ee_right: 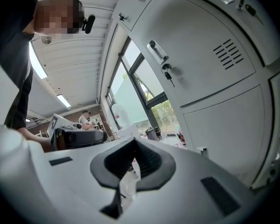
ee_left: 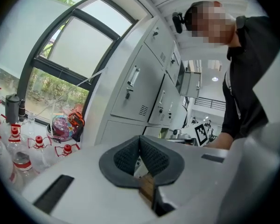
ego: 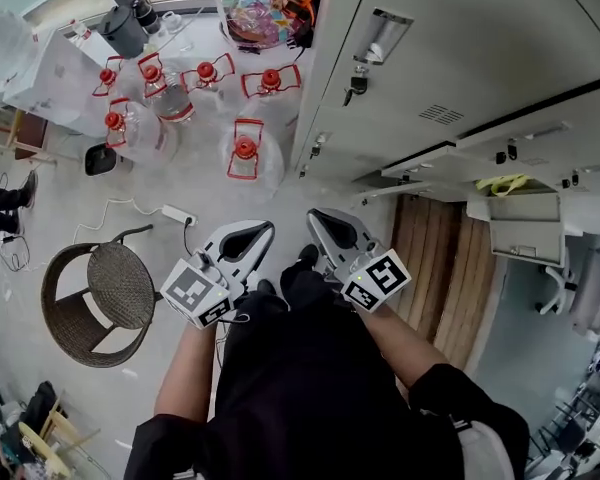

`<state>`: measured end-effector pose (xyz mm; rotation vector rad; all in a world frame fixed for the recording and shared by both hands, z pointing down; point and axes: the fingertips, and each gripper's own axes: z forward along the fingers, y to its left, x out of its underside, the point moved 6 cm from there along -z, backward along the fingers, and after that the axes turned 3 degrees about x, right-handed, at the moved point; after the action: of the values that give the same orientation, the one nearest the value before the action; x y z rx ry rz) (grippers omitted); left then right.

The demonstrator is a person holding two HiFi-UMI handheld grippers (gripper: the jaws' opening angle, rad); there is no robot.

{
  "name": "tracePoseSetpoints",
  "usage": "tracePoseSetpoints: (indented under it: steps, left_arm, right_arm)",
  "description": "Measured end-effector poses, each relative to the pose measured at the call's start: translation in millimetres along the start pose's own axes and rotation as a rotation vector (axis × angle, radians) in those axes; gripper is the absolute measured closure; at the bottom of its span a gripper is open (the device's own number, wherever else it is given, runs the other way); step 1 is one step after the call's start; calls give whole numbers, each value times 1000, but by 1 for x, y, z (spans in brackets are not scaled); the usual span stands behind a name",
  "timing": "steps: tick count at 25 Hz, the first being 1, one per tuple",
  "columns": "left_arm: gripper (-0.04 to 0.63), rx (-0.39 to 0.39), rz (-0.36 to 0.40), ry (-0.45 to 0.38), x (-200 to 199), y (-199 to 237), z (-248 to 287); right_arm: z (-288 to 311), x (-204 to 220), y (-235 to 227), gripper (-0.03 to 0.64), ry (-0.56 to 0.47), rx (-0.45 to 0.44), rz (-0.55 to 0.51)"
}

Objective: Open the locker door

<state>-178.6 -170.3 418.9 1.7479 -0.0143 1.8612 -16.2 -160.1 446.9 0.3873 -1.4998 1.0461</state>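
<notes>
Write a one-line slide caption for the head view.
Person holding the left gripper and right gripper, both shut and empty, short of the closed locker door with a key in its lock.

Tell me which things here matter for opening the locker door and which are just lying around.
For the job: locker door, handle, key, left tool, right tool.
Lying about: water bottles, wicker chair, power strip.

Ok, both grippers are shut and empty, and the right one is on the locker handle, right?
No: the right gripper is clear of the locker handle, near the person's body, per the head view. It and the left gripper are shut and empty.
</notes>
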Motion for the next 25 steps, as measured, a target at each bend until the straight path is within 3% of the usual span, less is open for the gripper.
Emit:
tracePoseSetpoints:
  steps: [7,15,21,25]
  left_arm:
    - [584,-39,-5,11,-2,34,14]
    - [584,27,-17,-23,3,88,35]
    - [584,46,-5,0,17,135,39]
    - [584,59,-10,17,25,161,40]
  right_arm:
    - [21,-3,-43,604,-9,43,-13]
    - [51,-3,-79,603,-21,186,-94]
    - [73,24,-101,590,24,312,-73]
    - [92,41,-111,544,56,359,-62]
